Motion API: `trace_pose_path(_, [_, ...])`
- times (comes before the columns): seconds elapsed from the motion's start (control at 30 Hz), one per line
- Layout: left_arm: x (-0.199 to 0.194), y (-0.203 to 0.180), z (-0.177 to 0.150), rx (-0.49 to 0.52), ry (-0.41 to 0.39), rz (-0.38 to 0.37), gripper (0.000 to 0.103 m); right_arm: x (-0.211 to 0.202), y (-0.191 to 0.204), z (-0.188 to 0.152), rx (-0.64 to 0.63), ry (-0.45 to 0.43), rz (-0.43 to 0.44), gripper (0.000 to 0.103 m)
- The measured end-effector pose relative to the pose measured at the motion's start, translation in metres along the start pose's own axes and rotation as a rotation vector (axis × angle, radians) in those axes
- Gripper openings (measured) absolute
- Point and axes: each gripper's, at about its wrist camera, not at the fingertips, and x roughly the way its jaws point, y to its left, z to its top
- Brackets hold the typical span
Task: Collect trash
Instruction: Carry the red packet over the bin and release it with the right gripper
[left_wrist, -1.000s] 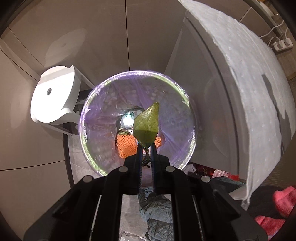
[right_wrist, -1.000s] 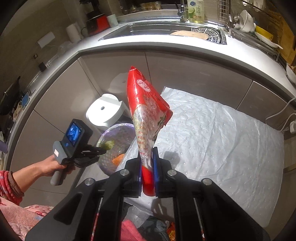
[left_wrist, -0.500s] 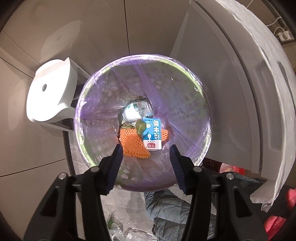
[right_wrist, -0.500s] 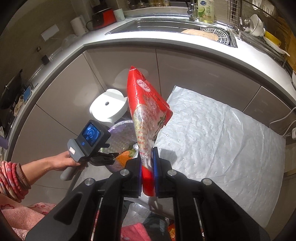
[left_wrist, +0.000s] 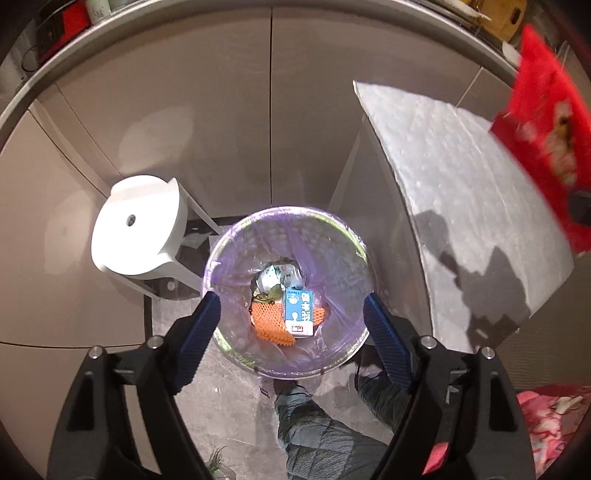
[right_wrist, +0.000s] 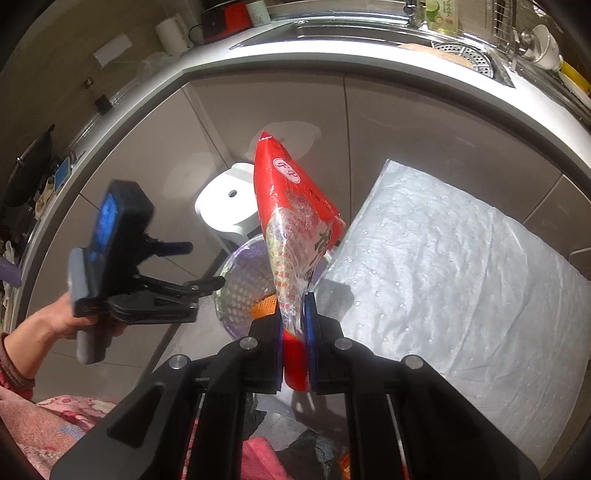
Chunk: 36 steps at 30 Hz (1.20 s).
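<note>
A round trash bin (left_wrist: 221, 325) with a purple liner stands on the floor; it also shows in the right wrist view (right_wrist: 240, 284). Inside lie a blue-and-white carton (left_wrist: 300, 312), orange foam netting (left_wrist: 267, 323), a green leaf (left_wrist: 271, 291) and crumpled wrappers. My left gripper (left_wrist: 291, 328) is open and empty, high above the bin; it also shows in the right wrist view (right_wrist: 203, 266). My right gripper (right_wrist: 293, 328) is shut on a red snack bag (right_wrist: 295, 236), held upright right of the bin; the bag also shows in the left wrist view (left_wrist: 546, 129).
A white stool (left_wrist: 136, 229) stands left of the bin. A low table covered in white bubble wrap (left_wrist: 461, 192) is to the right. Grey cabinet doors (left_wrist: 221, 110) are behind, under a counter with a sink (right_wrist: 369, 33). The person's legs (left_wrist: 325, 435) are below.
My left gripper opened and dropped the green leaf into the bin, then rose higher above it. My right gripper, with the red bag, moved closer to the bin.
</note>
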Motion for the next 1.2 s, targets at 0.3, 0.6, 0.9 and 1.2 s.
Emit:
trace_pose_path(0.3, [-0.079, 0.034, -0.005, -0.074, -0.072, 0.019, 0.086, 0.101, 0.043, 0.008, -0.052, 0.099, 0.08, 0.01])
trace_pose_path(0.6, [-0.098, 0.058, -0.015, -0.04, -0.078, 0.063, 0.088, 0.197, 0.065, 0.004, -0.051, 0.218, 0.036, 0.011])
trace_pose_path(0.9, [-0.099, 0.077, -0.019, -0.014, -0.063, 0.082, 0.088, 0.237, 0.071, -0.008, -0.029, 0.287, -0.022, 0.053])
trace_pose_path(1.2, [-0.1, 0.077, -0.017, 0.005, -0.071, 0.057, 0.088, 0.223, 0.072, -0.002, -0.02, 0.247, -0.066, 0.077])
